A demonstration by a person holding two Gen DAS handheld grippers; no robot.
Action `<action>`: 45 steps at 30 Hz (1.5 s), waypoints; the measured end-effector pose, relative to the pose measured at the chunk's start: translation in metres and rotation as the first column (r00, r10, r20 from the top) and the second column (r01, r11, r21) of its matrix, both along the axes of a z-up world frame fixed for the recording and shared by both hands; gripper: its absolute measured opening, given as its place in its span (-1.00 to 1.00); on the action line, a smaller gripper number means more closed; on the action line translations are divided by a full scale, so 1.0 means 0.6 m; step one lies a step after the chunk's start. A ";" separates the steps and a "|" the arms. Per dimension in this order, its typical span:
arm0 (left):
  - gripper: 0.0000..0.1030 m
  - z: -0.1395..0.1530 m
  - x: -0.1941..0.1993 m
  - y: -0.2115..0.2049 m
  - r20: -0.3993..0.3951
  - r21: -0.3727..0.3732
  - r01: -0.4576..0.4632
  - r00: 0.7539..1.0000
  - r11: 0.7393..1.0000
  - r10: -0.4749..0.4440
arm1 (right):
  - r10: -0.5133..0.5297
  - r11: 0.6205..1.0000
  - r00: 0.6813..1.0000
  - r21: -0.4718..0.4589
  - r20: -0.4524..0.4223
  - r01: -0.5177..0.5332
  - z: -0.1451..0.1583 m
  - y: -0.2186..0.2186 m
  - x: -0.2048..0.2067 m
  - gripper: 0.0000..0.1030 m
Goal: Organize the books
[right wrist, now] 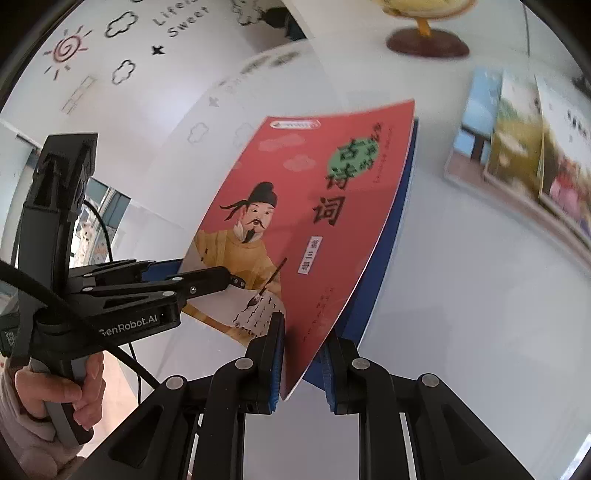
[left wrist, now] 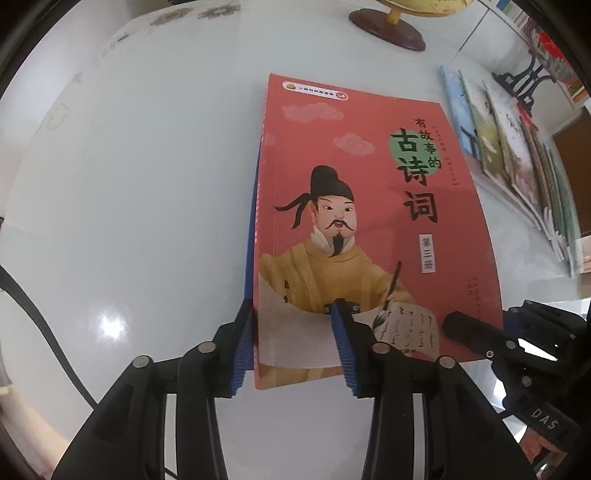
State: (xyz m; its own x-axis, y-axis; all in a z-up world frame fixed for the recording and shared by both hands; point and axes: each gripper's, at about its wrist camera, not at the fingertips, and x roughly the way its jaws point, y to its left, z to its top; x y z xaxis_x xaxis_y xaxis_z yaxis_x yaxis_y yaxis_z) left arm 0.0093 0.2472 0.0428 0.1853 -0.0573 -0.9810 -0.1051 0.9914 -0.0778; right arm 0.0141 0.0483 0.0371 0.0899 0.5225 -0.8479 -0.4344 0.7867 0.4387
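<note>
A red book (left wrist: 369, 206) with a cartoon poet on its cover is held tilted above the white table (left wrist: 129, 203), with a blue book beneath it (right wrist: 391, 236). My left gripper (left wrist: 291, 325) is shut on the red book's near left corner, one finger over the cover, one at the spine. My right gripper (right wrist: 303, 343) is shut on the near right corner of the red book (right wrist: 303, 221) and the blue book together. A row of picture books (left wrist: 517, 162) leans at the right; it also shows blurred in the right wrist view (right wrist: 524, 147).
A globe on a dark wooden base (left wrist: 388, 26) stands at the back of the table; it also shows in the right wrist view (right wrist: 428, 40). A black bookend (left wrist: 521, 81) stands behind the leaning books. A wall with drawn clouds (right wrist: 122, 70) is at the left.
</note>
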 end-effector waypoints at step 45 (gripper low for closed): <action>0.46 0.064 0.094 -0.218 -0.055 0.065 0.060 0.997 0.996 -0.056 | -0.134 0.985 0.988 -0.100 0.076 0.142 0.028 -0.192 0.001 0.10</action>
State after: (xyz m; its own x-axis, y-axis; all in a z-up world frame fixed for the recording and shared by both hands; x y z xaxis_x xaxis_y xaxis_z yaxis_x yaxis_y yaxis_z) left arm 0.0658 0.1166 0.0815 0.1310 -0.0003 -0.9914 -0.0496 0.9987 -0.0069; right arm 0.0150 -0.0668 0.0540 0.2148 0.4100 -0.8865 -0.3448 0.8810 0.3239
